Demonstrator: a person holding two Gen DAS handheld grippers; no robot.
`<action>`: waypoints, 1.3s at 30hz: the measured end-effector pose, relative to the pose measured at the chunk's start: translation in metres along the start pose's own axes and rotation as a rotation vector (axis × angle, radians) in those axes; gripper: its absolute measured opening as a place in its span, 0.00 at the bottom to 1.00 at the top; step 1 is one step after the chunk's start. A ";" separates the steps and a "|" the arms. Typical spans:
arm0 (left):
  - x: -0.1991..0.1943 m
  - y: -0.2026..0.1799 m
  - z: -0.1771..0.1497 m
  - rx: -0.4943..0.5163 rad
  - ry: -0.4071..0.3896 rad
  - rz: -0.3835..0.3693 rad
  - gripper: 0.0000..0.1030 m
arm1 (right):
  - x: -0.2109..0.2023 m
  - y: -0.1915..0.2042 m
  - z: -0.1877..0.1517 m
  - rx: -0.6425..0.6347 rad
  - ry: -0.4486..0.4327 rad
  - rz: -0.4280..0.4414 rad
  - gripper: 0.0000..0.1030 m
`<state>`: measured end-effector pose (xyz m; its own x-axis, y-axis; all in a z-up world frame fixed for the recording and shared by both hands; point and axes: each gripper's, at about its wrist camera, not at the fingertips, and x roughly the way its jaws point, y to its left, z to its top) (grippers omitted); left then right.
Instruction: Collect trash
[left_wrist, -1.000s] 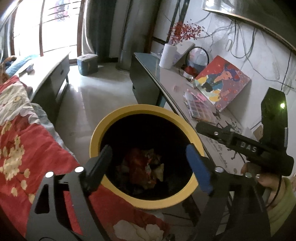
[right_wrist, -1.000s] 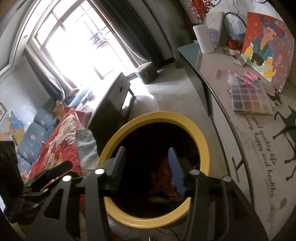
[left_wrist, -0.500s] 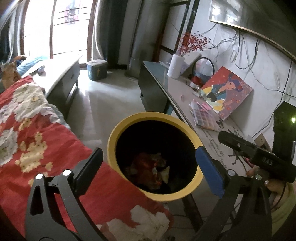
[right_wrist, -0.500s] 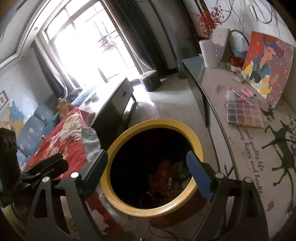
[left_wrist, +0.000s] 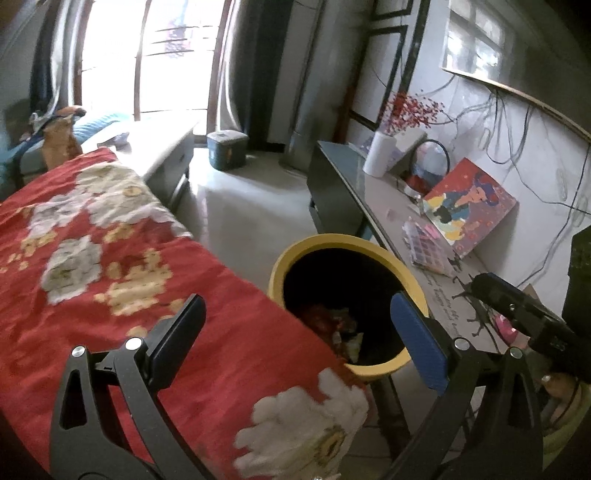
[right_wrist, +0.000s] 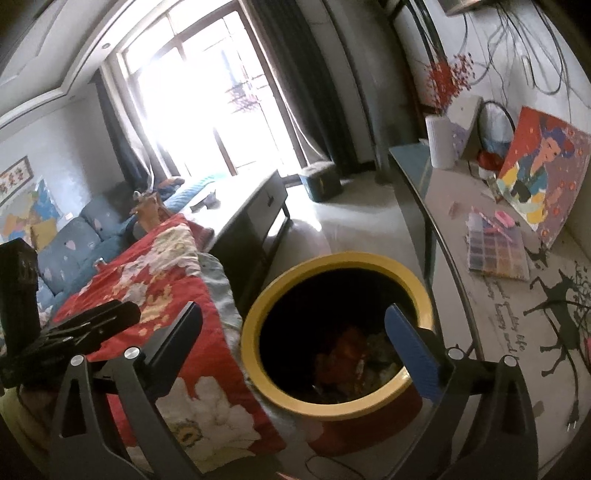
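Note:
A round bin with a yellow rim (left_wrist: 332, 240) stands on the floor between a bed and a long side table. Crumpled red and pale wrappers (left_wrist: 332, 325) lie at its dark bottom, also seen in the right wrist view as trash (right_wrist: 351, 350) inside the rim (right_wrist: 332, 258). My left gripper (left_wrist: 297, 306) hangs open above the bed's edge and the bin's near side, with nothing between its fingers. My right gripper (right_wrist: 293, 314) hovers above the bin's near left rim. Its jaws are opening and nothing is between them.
A red floral blanket (left_wrist: 110, 277) covers the bed on the left. The side table (left_wrist: 388, 206) on the right carries a painting (left_wrist: 469, 210), a bead box (left_wrist: 428, 251) and a white vase (left_wrist: 378, 158). A low cabinet (left_wrist: 159, 147), a teal box (left_wrist: 225, 147) and a sofa (right_wrist: 74, 243) lie farther back.
Both grippers have drawn back and up from over the bin, which now looks smaller. Both pairs of jaws have spread wider, the right one most. The blanket fills more of the left view.

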<state>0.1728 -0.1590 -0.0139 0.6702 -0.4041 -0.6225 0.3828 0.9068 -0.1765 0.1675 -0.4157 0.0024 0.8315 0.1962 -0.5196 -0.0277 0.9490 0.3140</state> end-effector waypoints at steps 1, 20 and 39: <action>-0.004 0.004 -0.001 -0.004 -0.005 0.008 0.89 | -0.001 0.005 -0.001 -0.008 -0.006 -0.002 0.94; -0.079 0.054 -0.048 -0.085 -0.156 0.131 0.89 | -0.031 0.073 -0.032 -0.141 -0.195 -0.010 0.94; -0.122 0.049 -0.074 -0.041 -0.341 0.187 0.89 | -0.059 0.109 -0.072 -0.257 -0.450 -0.119 0.94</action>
<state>0.0630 -0.0568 -0.0028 0.9014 -0.2418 -0.3591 0.2129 0.9698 -0.1187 0.0756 -0.3065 0.0103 0.9914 0.0118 -0.1302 -0.0067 0.9992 0.0393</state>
